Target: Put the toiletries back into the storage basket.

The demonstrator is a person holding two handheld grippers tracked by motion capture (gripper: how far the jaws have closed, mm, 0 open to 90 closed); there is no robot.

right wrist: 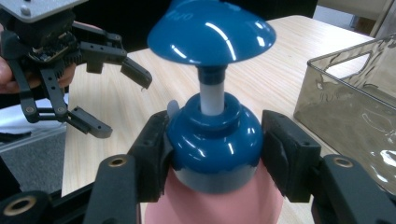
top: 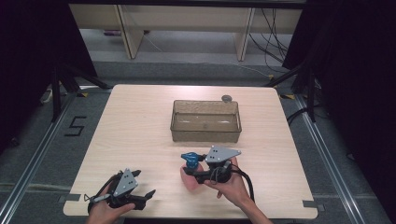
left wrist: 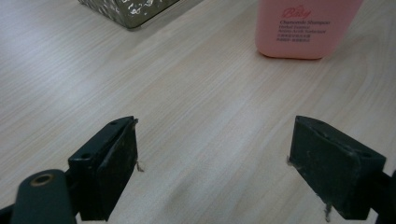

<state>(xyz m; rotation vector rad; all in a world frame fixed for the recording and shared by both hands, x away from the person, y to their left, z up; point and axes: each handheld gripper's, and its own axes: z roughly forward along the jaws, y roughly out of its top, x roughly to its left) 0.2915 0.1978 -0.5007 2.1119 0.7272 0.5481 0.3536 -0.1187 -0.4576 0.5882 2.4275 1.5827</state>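
Observation:
A pink shampoo bottle (top: 187,180) with a blue pump top (right wrist: 210,32) stands upright on the wooden table (top: 140,126), in front of a brown see-through bin (top: 205,122). My right gripper (top: 191,169) is shut on the bottle's blue collar (right wrist: 214,149), one jaw on each side. My left gripper (top: 145,183) rests near the table's front left edge, open wide with nothing between its jaws. It points toward the bottle (left wrist: 303,28), a short way off. In the right gripper view the left gripper (right wrist: 123,105) is at the upper left, apart from the bottle.
The bin is empty and sits mid-table; its corner (left wrist: 130,9) lies ahead of the left gripper. A small round grey object (top: 227,98) lies just behind the bin. Dark stands and cables surround the table.

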